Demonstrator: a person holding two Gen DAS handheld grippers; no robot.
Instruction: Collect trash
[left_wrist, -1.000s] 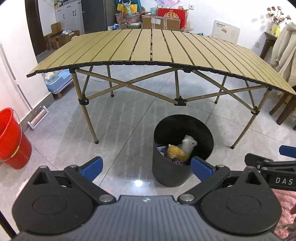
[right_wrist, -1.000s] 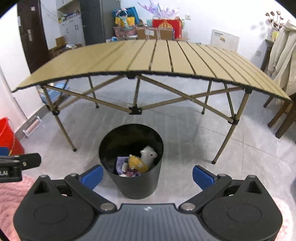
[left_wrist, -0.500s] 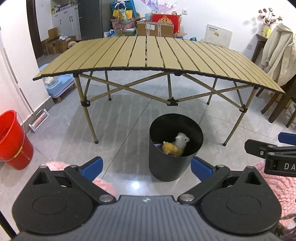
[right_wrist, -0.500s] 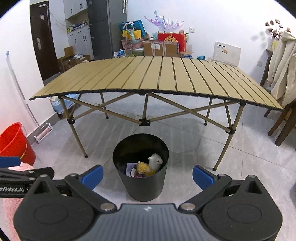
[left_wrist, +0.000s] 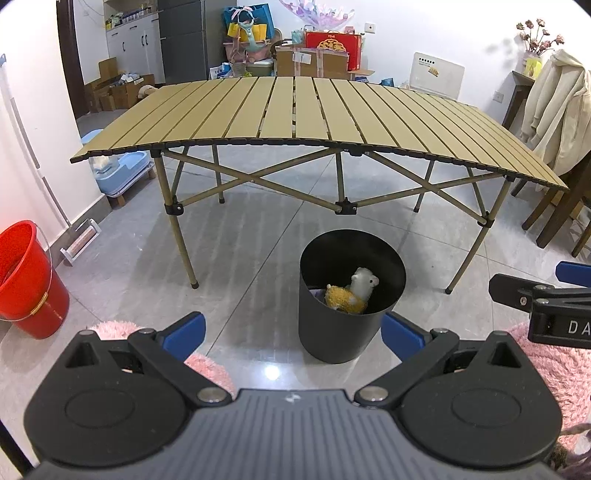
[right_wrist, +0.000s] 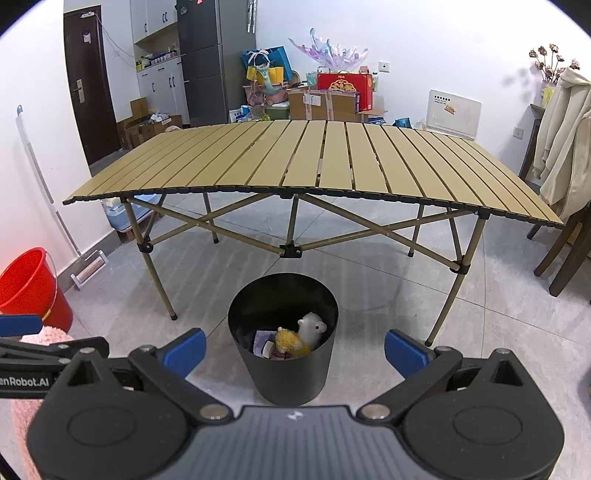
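Two grippers are in view, both held above the floor and aimed at the black trash bin (left_wrist: 351, 299). Left gripper (left_wrist: 291, 332): jaws spread wide, blue fingertips (left_wrist: 183, 330) well apart, nothing between them. Right gripper (right_wrist: 293, 349): jaws likewise spread wide, nothing gripped. Each gripper also shows at the edge of the other's camera view.

The bin stands upright on the grey tiled floor (left_wrist: 240, 266), just in front of the folding table (left_wrist: 295, 110) (slatted tan top, crossed metal legs). Inside the bin lies a plush alpaca toy (right_wrist: 301, 336), yellow body and white head, resting on purple and pale scraps (right_wrist: 264, 341) whose nature cannot be told.

A red bucket (left_wrist: 26, 277) stands at the far left near the wall. Pink fluffy fabric (left_wrist: 546, 362) shows beneath both grippers.
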